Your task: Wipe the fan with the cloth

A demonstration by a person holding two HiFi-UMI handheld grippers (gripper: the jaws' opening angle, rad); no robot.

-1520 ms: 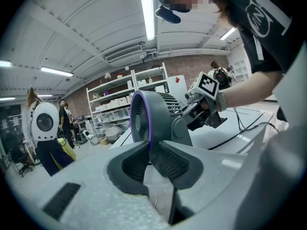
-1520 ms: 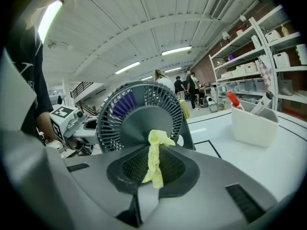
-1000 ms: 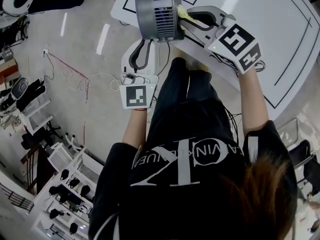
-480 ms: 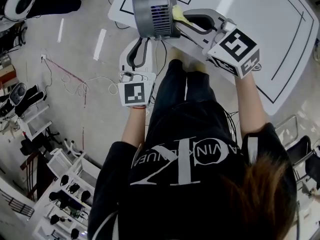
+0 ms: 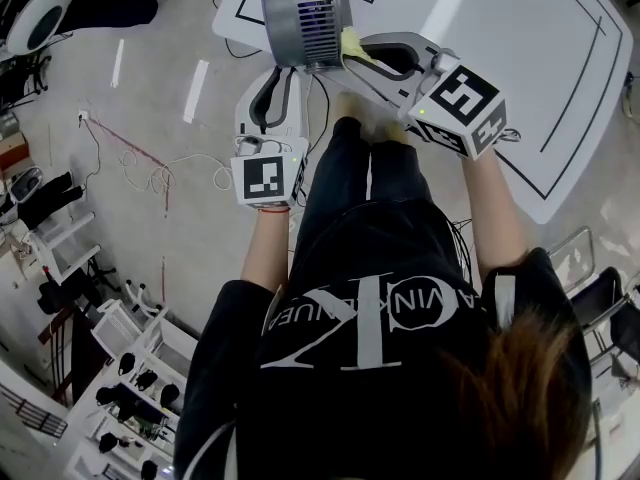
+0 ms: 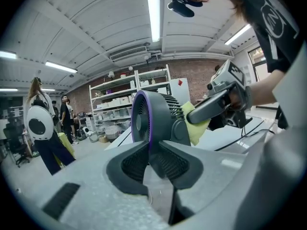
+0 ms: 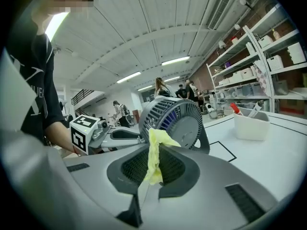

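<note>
Fan (image 5: pixel 305 13): clamping it low on the stand with the left gripper (image 6: pixel 152 153), jaws about half closed and pressing in from both sides, and steadying it at the near corner of the white table (image 5: pixel 520 48). Not telling from these views whether resting it on the top or lifting it just clear. Pinching the yellow cloth (image 7: pixel 154 150) in the right gripper (image 7: pixel 153 166), jaws drawn nearly together on a bunched fold, and letting the free end stick up past the fingertips. Pressing that free end against the grey rear housing, just beside the back grille, on the side facing the right arm. Judging the wiping as under way, not finished: touching only one patch of the rear shell at present, and seeing no dust or marks clear enough for telling cleaned parts from uncleaned ones. Probably leaving the rest of the housing, the purple-rimmed front grille and the stand for further passes. Further out, noting a white tub (image 7: pixel 252 123) with a few small items on the table beyond the fan, and shelving (image 7: pixel 261 51) along the wall behind.
</note>
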